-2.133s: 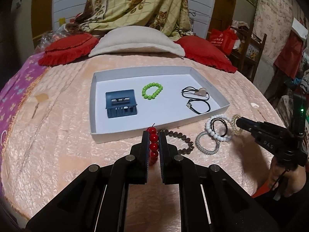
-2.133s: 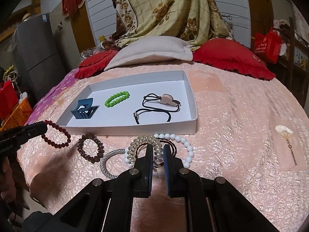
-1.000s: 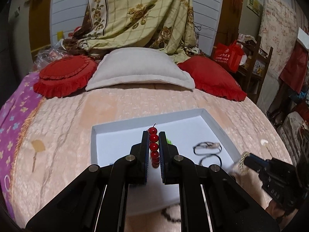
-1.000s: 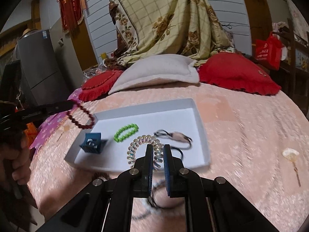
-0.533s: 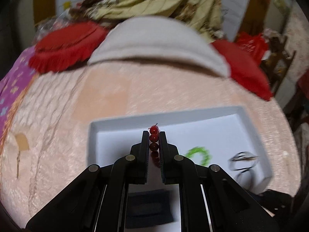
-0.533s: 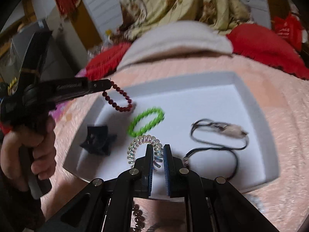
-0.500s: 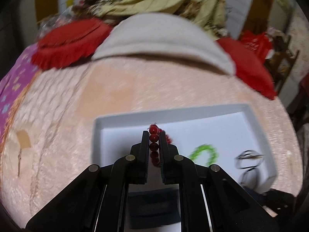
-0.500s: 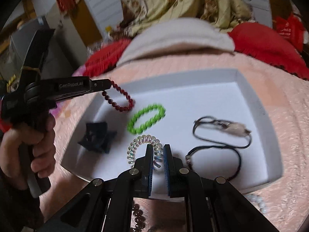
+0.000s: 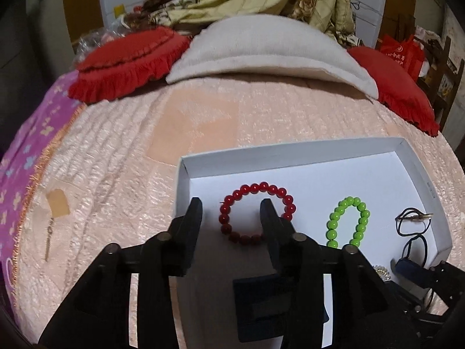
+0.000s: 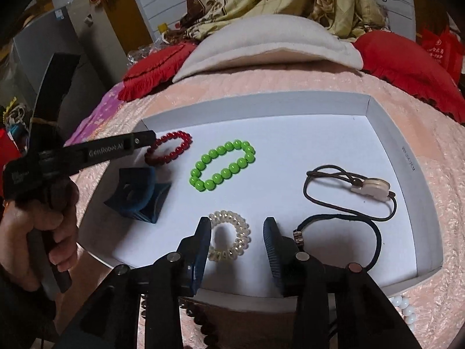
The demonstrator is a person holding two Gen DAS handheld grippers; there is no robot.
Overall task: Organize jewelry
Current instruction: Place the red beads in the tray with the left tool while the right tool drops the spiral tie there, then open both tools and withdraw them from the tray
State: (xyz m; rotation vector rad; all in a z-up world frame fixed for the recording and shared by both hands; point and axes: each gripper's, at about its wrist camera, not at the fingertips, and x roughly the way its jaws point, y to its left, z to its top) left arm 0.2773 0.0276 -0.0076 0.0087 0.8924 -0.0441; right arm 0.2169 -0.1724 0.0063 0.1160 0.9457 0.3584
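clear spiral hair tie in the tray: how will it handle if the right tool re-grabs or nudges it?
The spiral hair tie is a coiled, glossy plastic loop, so it will probably squash and spring back instead of holding shape. It looks light, lying flat on the smooth tray floor, so a nudge would likely slide it, not roll it. Glossy coils may slip off the pads.

"GenRobot.AI" on the left tongs (image 10: 145, 142) arm
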